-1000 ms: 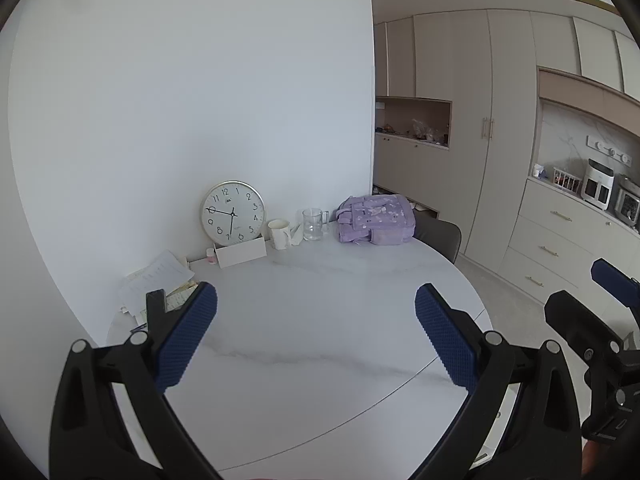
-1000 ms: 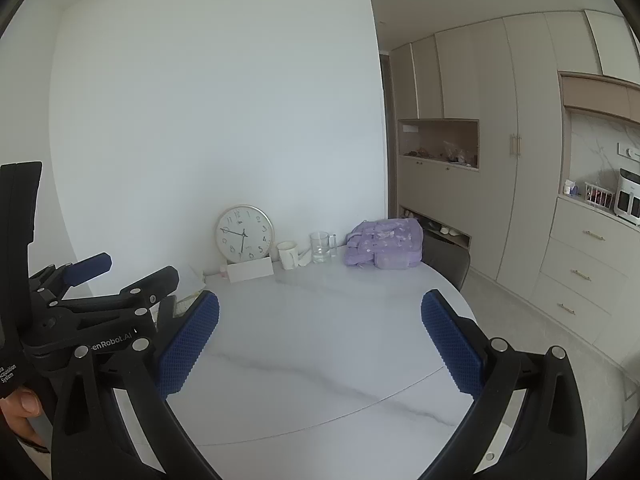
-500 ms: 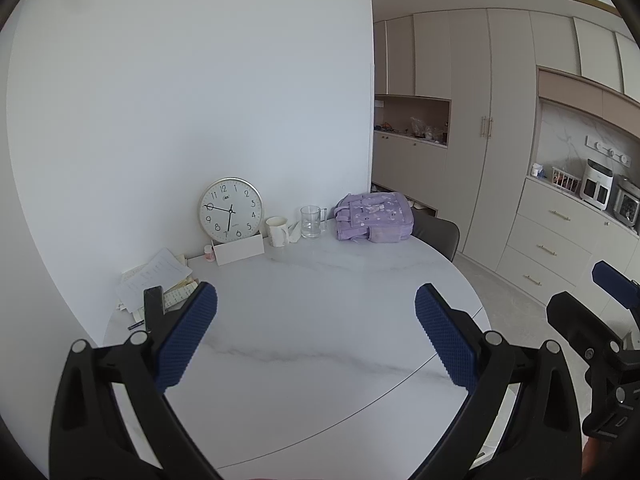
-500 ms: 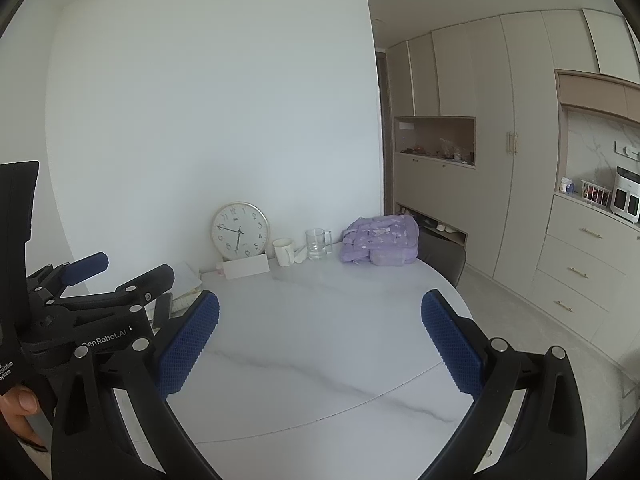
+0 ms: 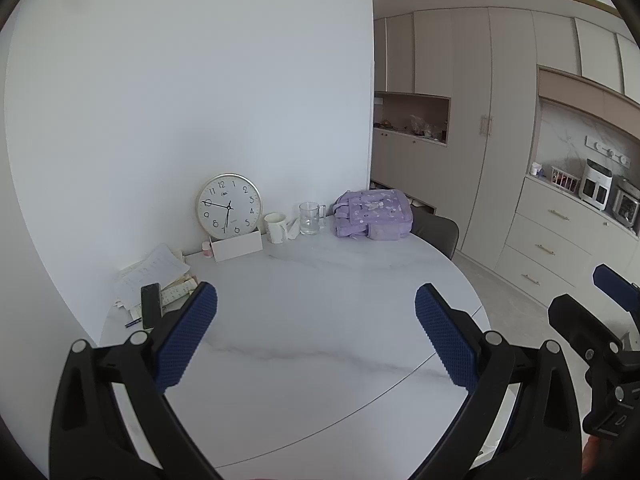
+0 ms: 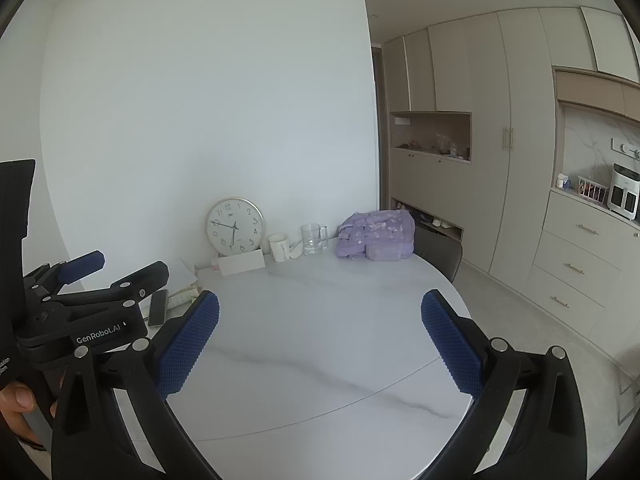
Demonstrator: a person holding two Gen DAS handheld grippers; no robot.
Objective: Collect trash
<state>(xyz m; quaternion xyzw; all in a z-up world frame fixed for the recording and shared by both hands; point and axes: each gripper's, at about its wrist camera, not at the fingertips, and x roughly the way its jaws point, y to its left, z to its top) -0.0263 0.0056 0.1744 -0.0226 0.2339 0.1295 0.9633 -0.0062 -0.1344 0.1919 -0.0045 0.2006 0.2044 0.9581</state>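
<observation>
My left gripper [image 5: 316,336] is open and empty above the near part of a round white marble table [image 5: 312,320]. My right gripper [image 6: 320,344] is open and empty too, beside it on the right. A crumpled white tissue [image 5: 293,227] lies between a white mug [image 5: 275,227] and a glass mug [image 5: 311,218] at the far edge by the wall. It also shows in the right wrist view [image 6: 296,251]. Both grippers are well short of it.
A wall clock [image 5: 228,206] leans on the wall behind a white box [image 5: 237,246]. A purple backpack [image 5: 374,214] lies at the far right. Papers [image 5: 154,276] and a phone [image 5: 151,305] lie at the left. A dark chair [image 5: 436,232] stands behind the table.
Both grippers have pulled back and risen a little, so the table and its objects look smaller and lower. Both stay open.
</observation>
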